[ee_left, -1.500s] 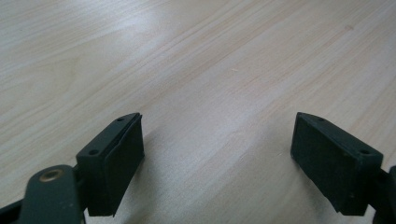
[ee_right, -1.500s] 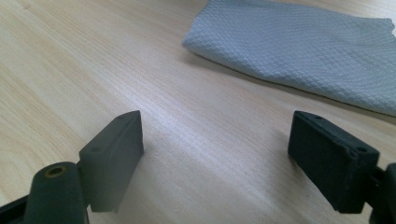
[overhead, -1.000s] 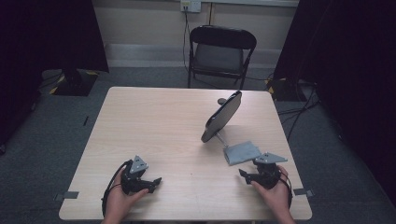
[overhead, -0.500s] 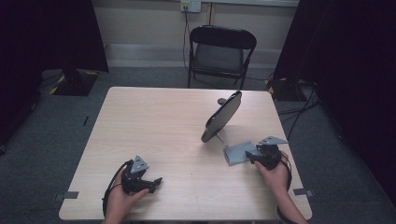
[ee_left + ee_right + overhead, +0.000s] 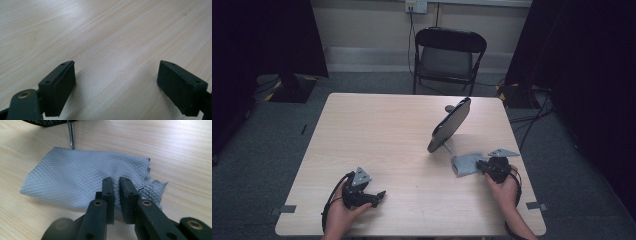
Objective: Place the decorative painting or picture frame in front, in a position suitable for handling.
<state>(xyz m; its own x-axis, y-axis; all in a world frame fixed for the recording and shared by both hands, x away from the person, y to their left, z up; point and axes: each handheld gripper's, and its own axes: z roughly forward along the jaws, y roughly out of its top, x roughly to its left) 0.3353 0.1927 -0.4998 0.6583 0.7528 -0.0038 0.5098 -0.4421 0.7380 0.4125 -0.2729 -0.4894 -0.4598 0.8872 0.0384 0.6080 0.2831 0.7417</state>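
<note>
A grey woven cloth (image 5: 75, 180) lies flat on the wooden table (image 5: 402, 135), near its right edge in the high view, cloth (image 5: 466, 164). My right gripper (image 5: 116, 182) has just been closing and is shut on the cloth's near edge, a fold of fabric bunched between its pads. In the high view this right gripper (image 5: 484, 165) sits at the cloth's right side. A black oval mirror (image 5: 449, 125) stands tilted on a thin metal stand (image 5: 70, 135) just behind the cloth. My left gripper (image 5: 116, 75) rests open over bare wood, left gripper (image 5: 377, 196) near the front left.
A black folding chair (image 5: 449, 55) stands beyond the table's far edge. Dark curtains flank the room, and cables run over the floor at the right. The table's wide middle and left lie bare.
My right gripper moved forward to the cloth's edge and its jaws closed on the fabric. The left gripper stayed where it was.
</note>
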